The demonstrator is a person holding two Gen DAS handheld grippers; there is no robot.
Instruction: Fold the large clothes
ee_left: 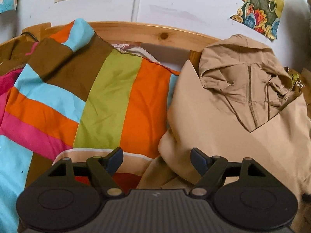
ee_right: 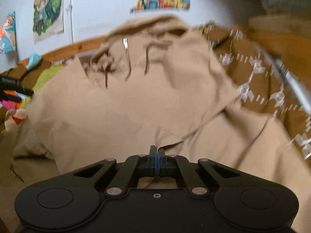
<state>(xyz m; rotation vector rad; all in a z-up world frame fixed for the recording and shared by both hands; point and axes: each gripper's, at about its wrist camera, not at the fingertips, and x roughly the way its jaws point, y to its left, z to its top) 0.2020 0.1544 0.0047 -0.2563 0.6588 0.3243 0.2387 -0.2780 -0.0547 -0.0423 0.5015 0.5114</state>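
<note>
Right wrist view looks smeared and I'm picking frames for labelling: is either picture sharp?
Left wrist view is sharp, with fisheye bending the wooden bed frame; right wrist view has motion blur across the beige jacket, though the right gripper itself stays crisp.

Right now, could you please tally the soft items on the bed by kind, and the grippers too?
Beige hooded jackets: 1
Striped multicolour covers: 1
Brown patterned blankets: 1
Grippers: 2, left gripper open and right gripper shut on the jacket's edge
Total: 5
</note>
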